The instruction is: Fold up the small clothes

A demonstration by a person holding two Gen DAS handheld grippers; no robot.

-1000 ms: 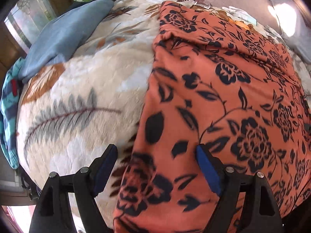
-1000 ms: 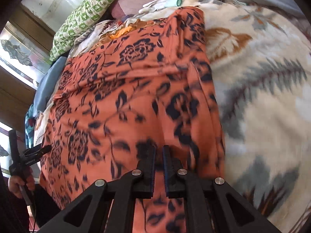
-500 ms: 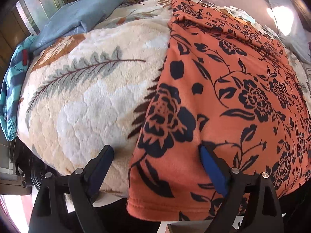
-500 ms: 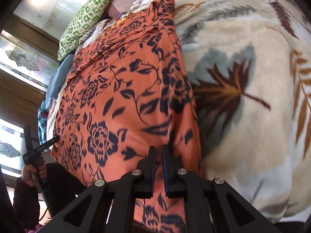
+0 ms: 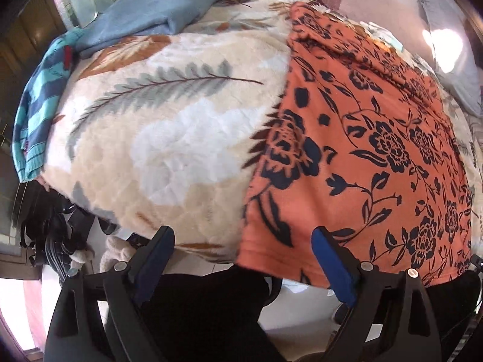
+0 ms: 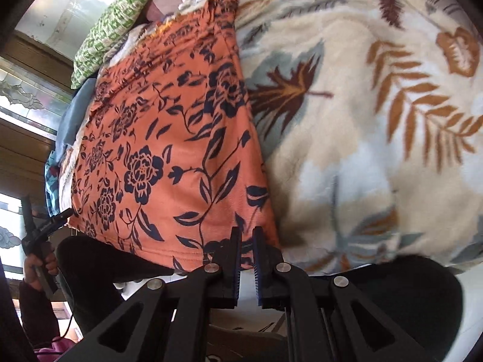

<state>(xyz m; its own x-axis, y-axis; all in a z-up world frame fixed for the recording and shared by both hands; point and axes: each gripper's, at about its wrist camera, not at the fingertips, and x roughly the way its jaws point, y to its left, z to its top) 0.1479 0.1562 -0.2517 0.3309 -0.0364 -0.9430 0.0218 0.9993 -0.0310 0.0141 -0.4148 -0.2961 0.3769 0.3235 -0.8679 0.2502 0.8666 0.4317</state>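
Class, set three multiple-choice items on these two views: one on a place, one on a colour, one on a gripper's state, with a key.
1. Where does the blue cloth lie relative to the orange floral garment in the left wrist view?
A far left
B on top of it
C under it

2. The flowers on the garment are:
A white
B dark navy
C green

3. The left hand-held gripper is:
A clamped on the blanket
B open
C out of view

Key: A, it sits at the bed's far left corner; B, dark blooms on orange; B, wide gap between fingers.
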